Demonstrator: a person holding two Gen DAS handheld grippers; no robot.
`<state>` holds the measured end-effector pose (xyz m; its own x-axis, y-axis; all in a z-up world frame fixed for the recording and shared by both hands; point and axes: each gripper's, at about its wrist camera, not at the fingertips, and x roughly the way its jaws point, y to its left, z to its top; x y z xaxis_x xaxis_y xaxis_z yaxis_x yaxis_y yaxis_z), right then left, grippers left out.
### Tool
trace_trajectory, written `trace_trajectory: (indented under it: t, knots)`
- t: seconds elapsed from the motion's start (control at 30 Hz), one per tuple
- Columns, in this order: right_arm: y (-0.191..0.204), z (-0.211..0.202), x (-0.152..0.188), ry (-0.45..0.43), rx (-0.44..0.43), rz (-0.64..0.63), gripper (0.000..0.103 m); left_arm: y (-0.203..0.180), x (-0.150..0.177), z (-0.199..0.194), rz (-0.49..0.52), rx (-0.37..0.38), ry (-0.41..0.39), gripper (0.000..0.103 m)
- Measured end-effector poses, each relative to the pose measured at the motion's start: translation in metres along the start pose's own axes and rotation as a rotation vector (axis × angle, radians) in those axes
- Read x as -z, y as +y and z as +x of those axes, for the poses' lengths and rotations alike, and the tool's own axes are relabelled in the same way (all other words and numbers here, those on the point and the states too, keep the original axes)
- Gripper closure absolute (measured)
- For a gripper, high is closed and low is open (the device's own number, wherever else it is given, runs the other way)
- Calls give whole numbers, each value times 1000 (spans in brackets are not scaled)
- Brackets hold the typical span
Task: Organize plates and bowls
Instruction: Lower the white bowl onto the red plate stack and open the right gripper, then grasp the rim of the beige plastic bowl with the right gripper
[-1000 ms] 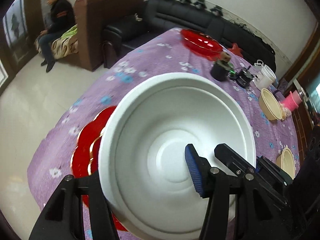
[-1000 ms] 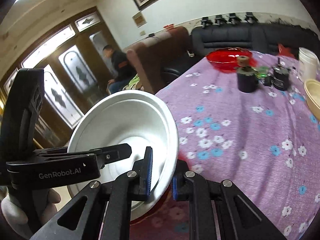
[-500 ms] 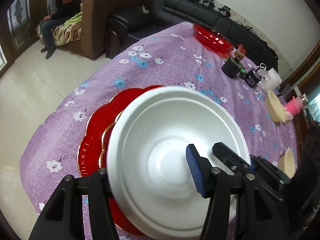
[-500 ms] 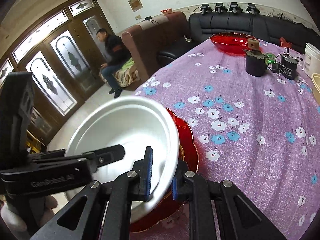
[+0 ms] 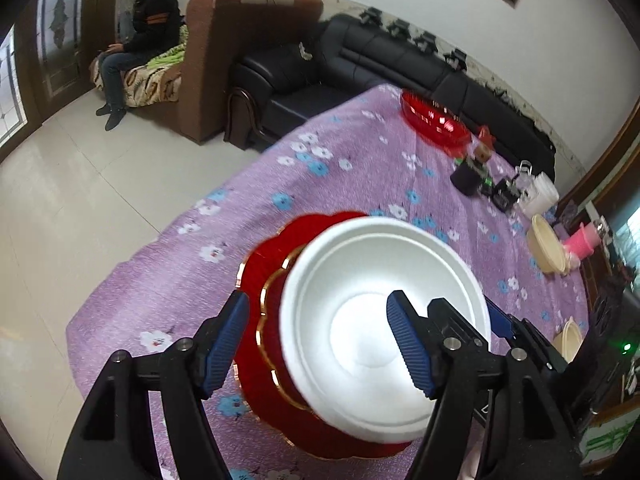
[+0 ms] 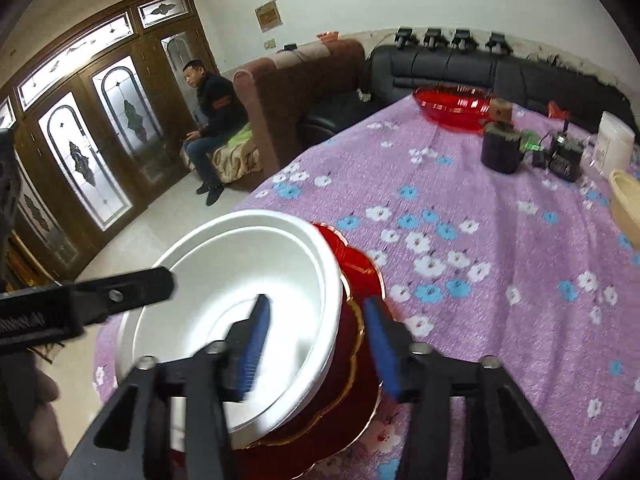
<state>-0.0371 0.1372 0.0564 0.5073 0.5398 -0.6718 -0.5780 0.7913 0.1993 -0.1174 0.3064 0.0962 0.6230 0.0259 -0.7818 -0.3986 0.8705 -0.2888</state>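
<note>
A large white bowl (image 5: 360,312) rests on a red scalloped plate (image 5: 264,280) with gold trim at the near corner of the table. My left gripper (image 5: 316,340) is open, its jaws straddling the bowl's near rim. My right gripper (image 6: 316,344) is open, its fingers spread either side of the bowl's (image 6: 240,280) right rim, above the red plate (image 6: 360,272). The left gripper's finger (image 6: 120,292) shows in the right wrist view, over the bowl's far rim.
The table has a purple flowered cloth (image 6: 480,240). At the far end stand a red glass bowl (image 6: 452,106), a black cup (image 6: 500,148), small black devices (image 6: 564,156), a white container (image 6: 614,140) and cream bowls (image 5: 546,244). Sofas and a seated man (image 6: 208,120) lie beyond.
The white bowl came down onto the red plate. My right gripper, which was pinching the bowl's rim, has opened. Both grippers now stand a little higher and farther back.
</note>
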Motion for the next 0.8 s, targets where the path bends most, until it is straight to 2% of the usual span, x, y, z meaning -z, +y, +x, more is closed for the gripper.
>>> trace_trajectory:
  t: [0.2, 0.33, 0.43, 0.67, 0.8]
  knots:
    - [-4, -19, -4, -56, 11, 38, 36, 7, 7, -25, -21, 6, -66, 29]
    - [-9, -40, -6, -91, 14, 54, 34, -8, 16, -43, 45, -58, -142, 24]
    - [-13, -59, -4, -108, 27, 51, 32, -20, 23, -52, 86, -103, -190, 17]
    - [-38, -104, 17, -129, 63, 72, 27, -57, 36, -51, 165, -75, -175, 16]
    - [-71, -140, 36, -163, 102, 119, 27, -82, 47, -52, 219, -24, -164, 16]
